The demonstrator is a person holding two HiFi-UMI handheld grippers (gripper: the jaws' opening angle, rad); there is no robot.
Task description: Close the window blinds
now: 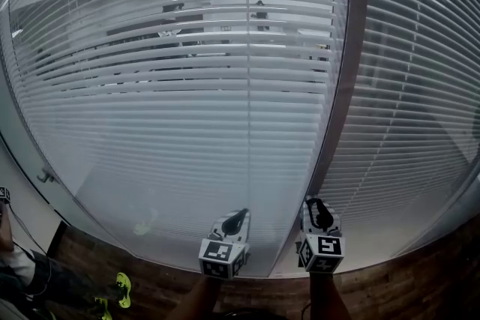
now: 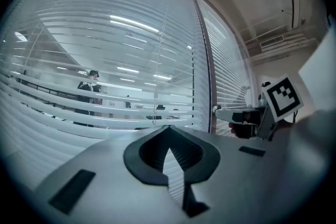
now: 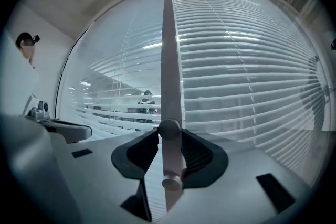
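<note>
At the window, the right gripper (image 3: 169,134) clamps the blind's tilt wand (image 3: 169,60). The left gripper (image 2: 169,140) is nearly shut and empty. The slats (image 1: 172,64) are partly open and need more twisting.

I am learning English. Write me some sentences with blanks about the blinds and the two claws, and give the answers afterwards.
Of the left claw and the right claw, the ____ one has the wand between its jaws.
The other claw has ____ between its jaws.
A dark post divides the window into ____ blinds.
The slats run ____.
Answers: right; nothing; two; horizontally.
</note>
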